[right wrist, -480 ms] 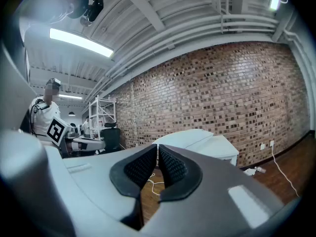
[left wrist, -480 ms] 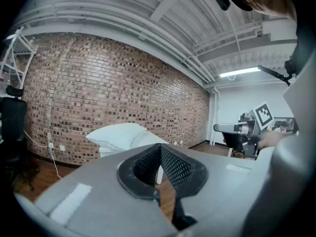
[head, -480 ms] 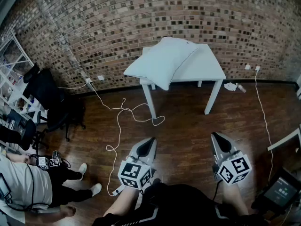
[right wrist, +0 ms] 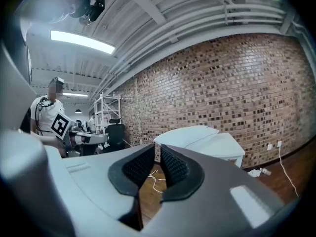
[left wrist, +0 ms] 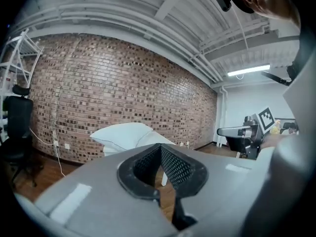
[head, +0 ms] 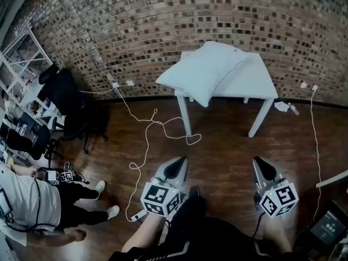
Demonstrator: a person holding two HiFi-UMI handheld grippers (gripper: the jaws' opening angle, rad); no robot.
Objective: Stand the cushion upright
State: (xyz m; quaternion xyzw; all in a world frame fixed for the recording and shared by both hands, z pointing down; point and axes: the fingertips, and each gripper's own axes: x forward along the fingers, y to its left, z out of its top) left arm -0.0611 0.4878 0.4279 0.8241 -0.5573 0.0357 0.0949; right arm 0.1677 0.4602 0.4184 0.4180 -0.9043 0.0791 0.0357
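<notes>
Cushion: white, lying flat on the left part of the white table. Its near corner and left side hang out past the table's front-left edge.
Table: back edge close along the brick wall. The right half of the top is bare, and two front legs stand on the wood floor.
Open room: a wide stretch of floor lies between the table's front edge and both grippers, which are well apart from the cushion.
Cable: white, running from the wall sockets left of the table, looping past the front-left leg and trailing down toward the left gripper.
Left gripper: held low and near level, aimed toward the table. Its jaws are pressed together at the tips with nothing in them.
Right gripper: alongside and apart from the left gripper. Its jaws are drawn together but for a hairline slit, pinching nothing.
Left margin: a black office chair, white shelving and a seated person crowd that side.
Right margin: a second white cable runs down from the wall.
</notes>
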